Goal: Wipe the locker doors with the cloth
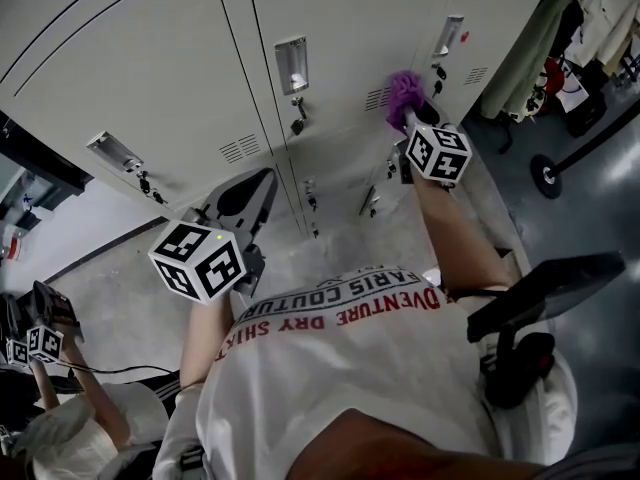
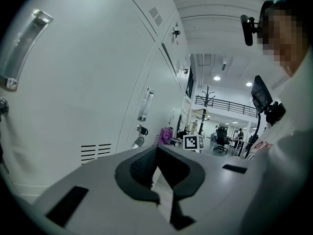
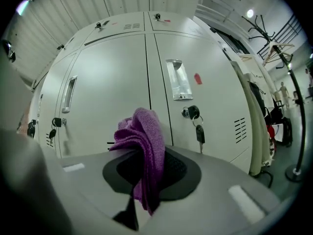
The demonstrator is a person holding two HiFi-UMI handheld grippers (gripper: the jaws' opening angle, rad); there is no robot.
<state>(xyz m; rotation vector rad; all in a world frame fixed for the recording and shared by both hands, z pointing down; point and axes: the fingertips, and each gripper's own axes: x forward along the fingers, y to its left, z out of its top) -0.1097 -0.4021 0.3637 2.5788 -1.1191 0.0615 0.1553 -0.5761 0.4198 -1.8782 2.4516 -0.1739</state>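
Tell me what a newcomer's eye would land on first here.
The purple cloth is the only bright colour. It is bunched between the jaws of the right gripper, in front of the grey locker doors. Next comes the key hanging from a lock on the door to the cloth's right, then the left gripper, shut on nothing, beside the lockers.

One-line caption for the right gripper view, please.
Right gripper shut on a folded purple cloth, facing grey locker doors, a key hanging from one lock.
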